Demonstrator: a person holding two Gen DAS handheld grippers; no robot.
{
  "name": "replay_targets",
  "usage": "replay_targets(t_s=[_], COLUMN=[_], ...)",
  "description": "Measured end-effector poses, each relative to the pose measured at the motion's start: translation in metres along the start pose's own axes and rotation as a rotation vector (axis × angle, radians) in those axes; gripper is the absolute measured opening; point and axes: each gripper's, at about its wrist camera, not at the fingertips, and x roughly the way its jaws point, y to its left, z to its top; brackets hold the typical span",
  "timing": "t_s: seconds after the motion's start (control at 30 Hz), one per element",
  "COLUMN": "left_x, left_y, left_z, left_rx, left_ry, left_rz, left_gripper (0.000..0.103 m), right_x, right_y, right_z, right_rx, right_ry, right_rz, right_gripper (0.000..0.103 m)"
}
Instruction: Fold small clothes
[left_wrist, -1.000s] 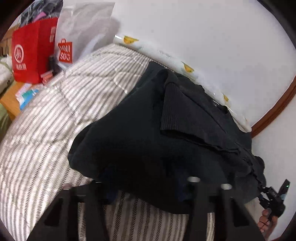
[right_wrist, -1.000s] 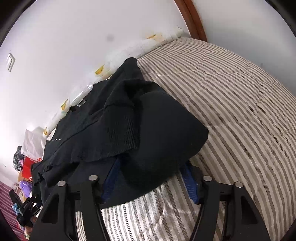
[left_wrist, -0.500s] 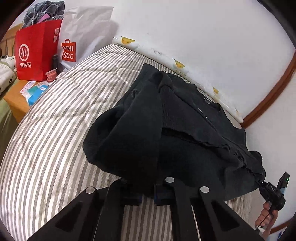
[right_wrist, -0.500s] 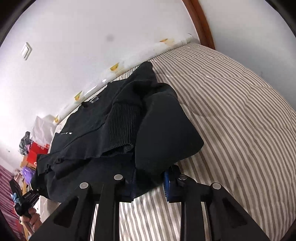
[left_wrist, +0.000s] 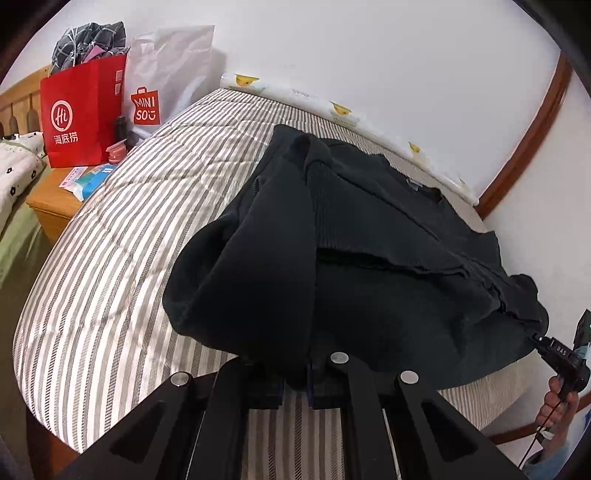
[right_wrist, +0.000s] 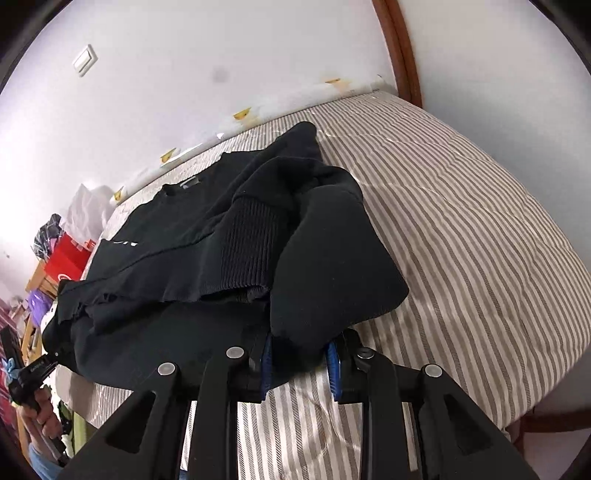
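Both jaws pinch the black sweater's (left_wrist: 369, 258) near hem — right pair (right_wrist: 299, 363) wider.

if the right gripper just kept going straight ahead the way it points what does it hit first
The black sweater. The right gripper already has its near hem between the fingers, so going on would likely push into the bulging fold just ahead, with the striped bed cover beneath. Depth past that fold is unclear.

The black sweater (left_wrist: 369, 236) was matt knit cloth, ribbed at its cuff (right_wrist: 247, 251). The striped bedcover (left_wrist: 129, 236) looked quilted, faintly glossy. The red bag (left_wrist: 83, 110) was smooth paper.
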Motion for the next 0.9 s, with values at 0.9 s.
replay_targets(t_s=[0.9], left_x=[-0.045], left_y=[-0.03], left_z=[-0.038], left_rx=[0.196], left_ry=[0.055], left_rz=[-0.076], left_gripper=[0.021], right_x=[0.005], right_y=[0.102], right_z=[-0.016], right_rx=[-0.305], right_ry=[-0.019], right_rz=[0.033], right_gripper=[0.024])
